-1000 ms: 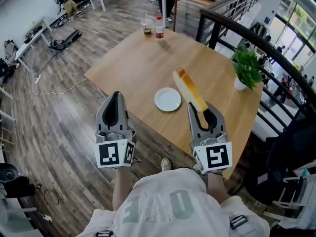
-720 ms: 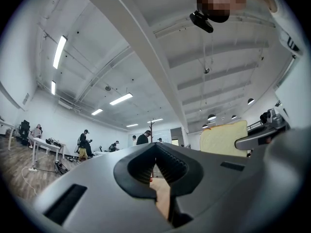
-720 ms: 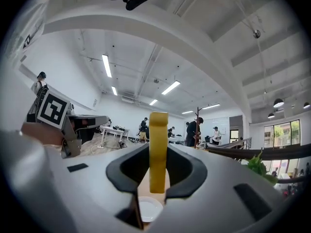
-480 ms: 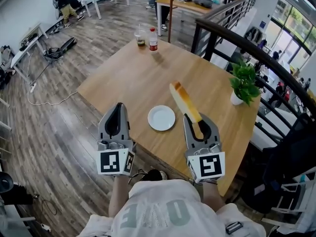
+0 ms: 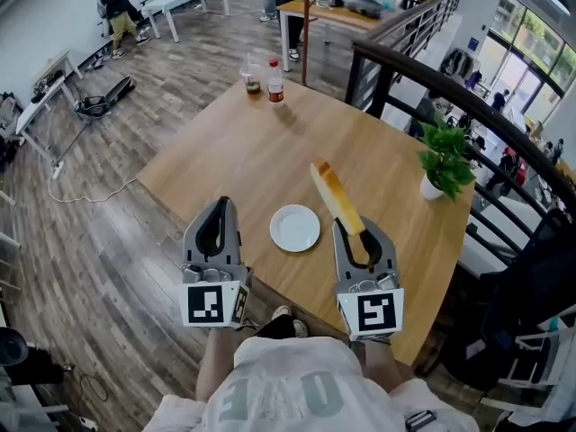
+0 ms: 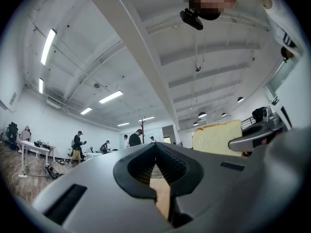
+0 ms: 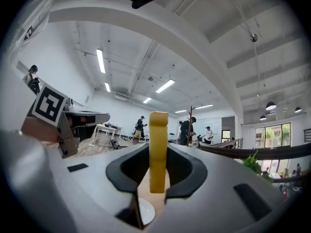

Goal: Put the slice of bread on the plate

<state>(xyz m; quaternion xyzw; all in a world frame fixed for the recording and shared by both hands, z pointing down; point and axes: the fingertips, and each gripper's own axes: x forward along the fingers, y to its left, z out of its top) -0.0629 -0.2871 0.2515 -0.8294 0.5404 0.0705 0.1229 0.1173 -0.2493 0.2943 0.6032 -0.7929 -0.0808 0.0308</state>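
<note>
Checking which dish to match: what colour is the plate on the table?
Plain white. The plate shows best in the head view.

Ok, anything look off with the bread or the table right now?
Nothing stands out. The bread is clamped on edge, intact, in the right hand-held gripper near the empty plate; the bottle and plant are upright.

Bright, even white light fills the room: ceiling strips (image 6: 48,46) glow in both gripper views, and the windows (image 5: 535,25) at the head view's upper right are washed out. Shadows on the desk (image 5: 225,151) are soft and faint, with a pale one beside the bottle (image 5: 275,81) at its far corner. The head view is sharp but bows at its edges. Both gripper views are fisheye circles with black corners; the left claw (image 6: 156,171) and right claw (image 7: 158,178) loom soft, the bread (image 7: 158,140) crisp.
</note>
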